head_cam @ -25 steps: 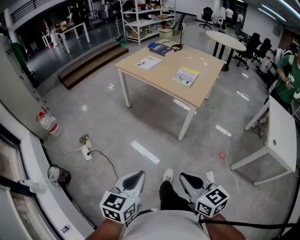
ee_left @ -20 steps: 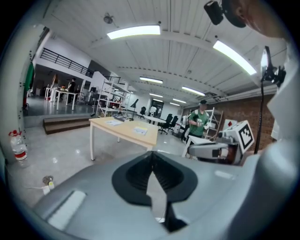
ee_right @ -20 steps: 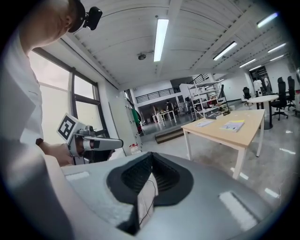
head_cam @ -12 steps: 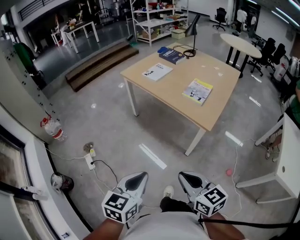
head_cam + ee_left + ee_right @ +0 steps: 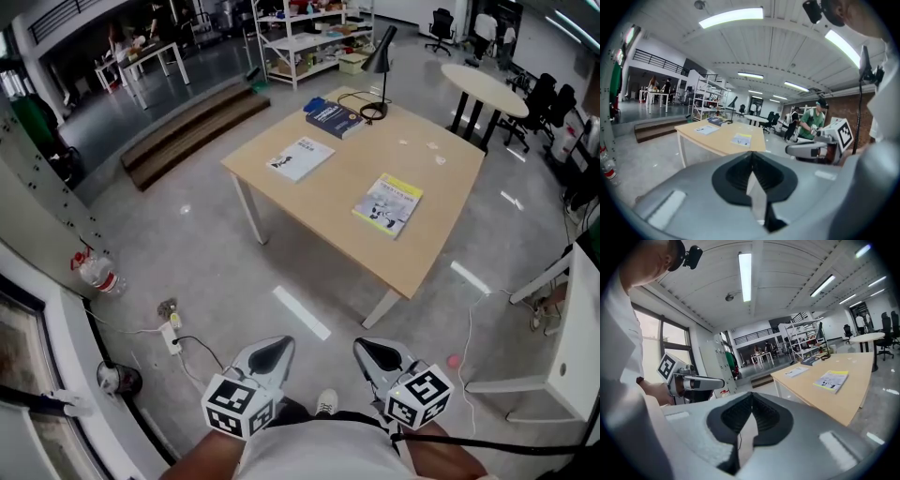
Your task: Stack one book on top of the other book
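Note:
A wooden table (image 5: pixel 328 202) stands ahead with three books on it: a yellow-topped book (image 5: pixel 388 204) near the front right, a white one (image 5: pixel 300 157) at the left, and a dark blue one (image 5: pixel 336 116) at the far side. My left gripper (image 5: pixel 269 354) and right gripper (image 5: pixel 374 355) are held close to my body, well short of the table, both shut and empty. The left gripper view shows the yellow-topped book (image 5: pixel 742 139) and the white book (image 5: pixel 706 130). In the right gripper view the yellow-topped book (image 5: pixel 832 380) lies nearest.
A black desk lamp (image 5: pixel 379 58) stands by the blue book. A power strip with cables (image 5: pixel 172 337) and a water bottle (image 5: pixel 95 274) lie on the floor at left. A white desk (image 5: pixel 577 333) is at right, a round table (image 5: pixel 481 84) behind.
The table has drawn nearer and lower in the head view as I walk toward it. Both grippers stay shut in the same place before my body.

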